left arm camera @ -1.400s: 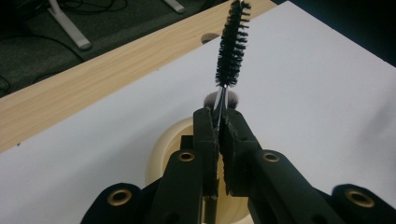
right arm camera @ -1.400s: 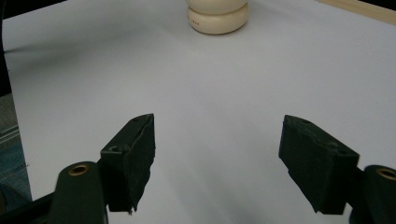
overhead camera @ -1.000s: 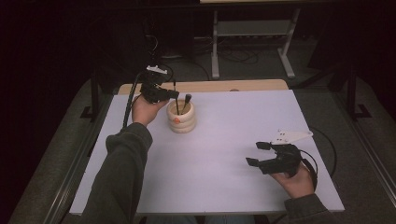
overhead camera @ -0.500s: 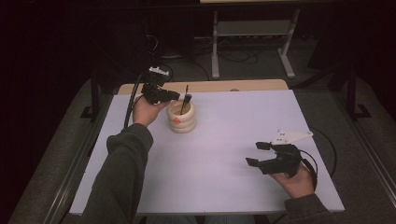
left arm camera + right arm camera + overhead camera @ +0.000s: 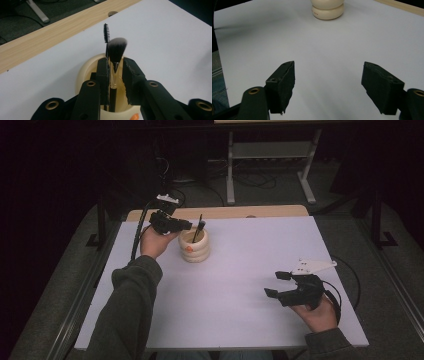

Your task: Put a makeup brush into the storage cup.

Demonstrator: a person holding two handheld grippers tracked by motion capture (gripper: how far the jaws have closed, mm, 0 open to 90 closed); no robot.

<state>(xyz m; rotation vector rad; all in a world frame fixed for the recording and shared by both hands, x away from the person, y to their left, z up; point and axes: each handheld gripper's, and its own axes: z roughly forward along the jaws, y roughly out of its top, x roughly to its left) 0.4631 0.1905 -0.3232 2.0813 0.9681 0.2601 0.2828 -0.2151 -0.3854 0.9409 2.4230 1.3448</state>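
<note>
Scanning left to right in the high view: left gripper (image 5: 186,226) sits upper left of centre, over the white table (image 5: 250,320), jaws reaching across the rim of the cream holder (image 5: 194,247). Left gripper view puts the makeup brush (image 5: 117,50) between the jaws, standing upright in the holder, bristle head up, with a thin mascara wand (image 5: 106,33) right behind it, also upright in the same holder. Jaws have just been opening; visible gap on the right side of the brush handle, left pad very close to it, can't tell if it touches, so no firm grip. Holder stands on the white table just beside the left hand (image 5: 155,242), near the wooden strip (image 5: 225,212) along the far edge. Further right, lower right of the frame: right gripper (image 5: 274,284) held above the table, well apart from the holder, jaws pointing left. Right gripper view: jaws wide apart, bare table between them, holder at the top centre of that frame, far off.
</note>
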